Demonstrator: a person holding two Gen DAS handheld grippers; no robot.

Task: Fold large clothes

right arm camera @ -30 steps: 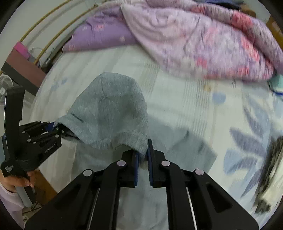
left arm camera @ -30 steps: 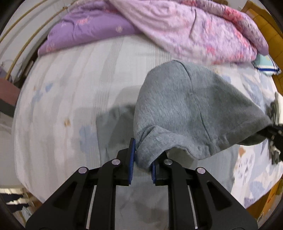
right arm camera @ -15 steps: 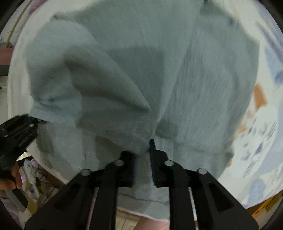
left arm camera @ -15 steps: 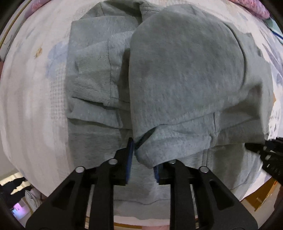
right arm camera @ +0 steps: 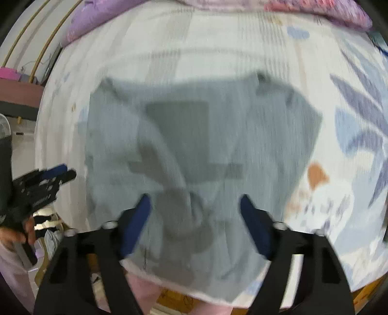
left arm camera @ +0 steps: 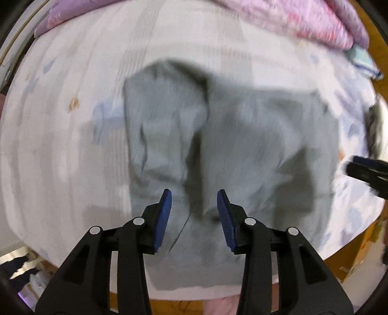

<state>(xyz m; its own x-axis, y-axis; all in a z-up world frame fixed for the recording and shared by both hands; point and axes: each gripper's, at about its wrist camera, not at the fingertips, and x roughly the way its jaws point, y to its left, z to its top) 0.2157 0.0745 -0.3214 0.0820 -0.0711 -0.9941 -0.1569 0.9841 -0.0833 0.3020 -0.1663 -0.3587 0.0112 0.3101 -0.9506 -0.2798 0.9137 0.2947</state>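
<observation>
While both frames were smeared by motion, I could make out that my left gripper hung with its blue pads spread apart and nothing between them, above the near edge of the bed. The grey hoodie lay flat on the sheet near that edge, its near hem at the very edge, with a thicker fold running up its left part. Further right, my right gripper was likewise wide apart and empty over the garment's near half (the bunched ridge of cloth just ahead of it looked like the hood end, though I could not be sure through the blur). To do this step well, I judged I should lift both tools straight up so no pad dragged the fold askew. Then I would check that the layers sat square before choosing the next edges to pinch. The pink quilt stayed heaped along the far edge, well apart from the work.
</observation>
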